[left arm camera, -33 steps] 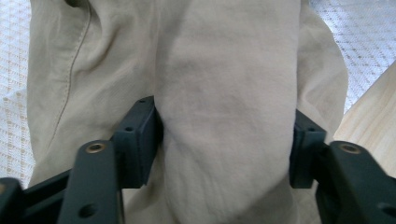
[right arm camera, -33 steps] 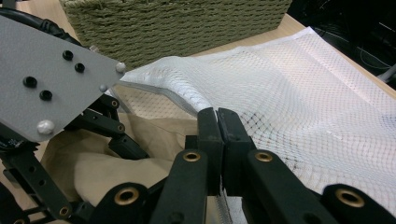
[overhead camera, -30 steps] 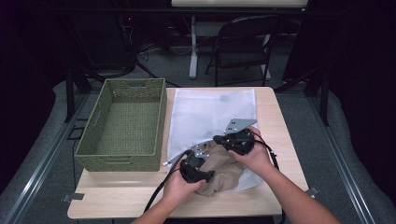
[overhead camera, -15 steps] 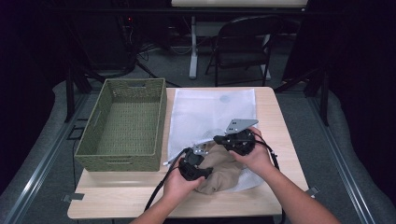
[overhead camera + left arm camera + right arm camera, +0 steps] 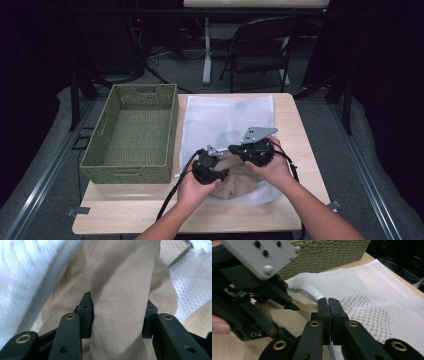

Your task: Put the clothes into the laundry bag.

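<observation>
- High view: we see the left gripper (image 5: 216,172) and right gripper (image 5: 239,148) on the tan cloth (image 5: 240,182), which lies at the white mesh bag (image 5: 227,117) mouth near the table's (image 5: 300,200) front edge; the woven basket (image 5: 132,132) stands beside them on the left, with bare wood to the right.
- Left gripper view: we see its jaws, just closing, pinching a thick fold of tan cloth.
- Right gripper view: we see its jaws pressed together on the bag's mesh edge.

One basket (image 5: 131,132), one mesh bag (image 5: 225,117), one tan cloth (image 5: 240,177), two grippers (image 5: 212,167) (image 5: 252,149).
</observation>
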`<move>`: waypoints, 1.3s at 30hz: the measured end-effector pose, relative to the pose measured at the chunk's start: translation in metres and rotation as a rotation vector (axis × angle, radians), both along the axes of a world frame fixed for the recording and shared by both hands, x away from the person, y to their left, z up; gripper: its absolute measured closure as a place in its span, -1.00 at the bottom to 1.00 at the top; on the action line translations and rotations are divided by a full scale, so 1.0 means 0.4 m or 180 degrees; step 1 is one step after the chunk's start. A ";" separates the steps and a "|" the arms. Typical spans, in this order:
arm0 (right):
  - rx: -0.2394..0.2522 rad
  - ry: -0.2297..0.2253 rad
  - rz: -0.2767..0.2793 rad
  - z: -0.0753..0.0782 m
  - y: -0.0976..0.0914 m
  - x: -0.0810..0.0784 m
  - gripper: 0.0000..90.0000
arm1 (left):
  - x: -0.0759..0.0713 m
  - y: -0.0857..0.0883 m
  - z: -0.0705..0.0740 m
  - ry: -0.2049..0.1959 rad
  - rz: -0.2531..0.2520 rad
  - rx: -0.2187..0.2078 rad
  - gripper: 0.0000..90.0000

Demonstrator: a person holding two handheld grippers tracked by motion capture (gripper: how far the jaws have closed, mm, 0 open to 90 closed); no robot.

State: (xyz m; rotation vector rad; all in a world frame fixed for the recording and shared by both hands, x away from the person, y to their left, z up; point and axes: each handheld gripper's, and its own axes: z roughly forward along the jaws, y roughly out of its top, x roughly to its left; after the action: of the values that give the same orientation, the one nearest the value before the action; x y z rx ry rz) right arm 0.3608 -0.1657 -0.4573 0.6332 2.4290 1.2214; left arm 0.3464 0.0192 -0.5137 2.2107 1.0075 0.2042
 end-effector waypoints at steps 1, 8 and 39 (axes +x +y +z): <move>-0.0019 -0.0003 0.0007 0.002 0.000 0.000 0.97 | 0.004 -0.001 0.000 0.0001 0.0020 -0.0015 0.27; -0.0008 -0.0008 0.0005 0.005 -0.001 0.001 0.97 | 0.031 -0.010 0.003 -0.0009 0.0145 -0.0041 0.27; 0.0050 -0.0011 -0.0026 0.010 -0.002 0.008 0.97 | 0.098 -0.024 -0.051 -0.0177 0.0622 -0.0111 0.24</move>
State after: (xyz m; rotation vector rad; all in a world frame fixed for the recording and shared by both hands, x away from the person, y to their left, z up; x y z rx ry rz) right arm 0.3641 -0.1665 -0.4534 0.6444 2.4142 1.2383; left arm 0.3857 0.0096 -0.5341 2.0633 1.1872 0.3317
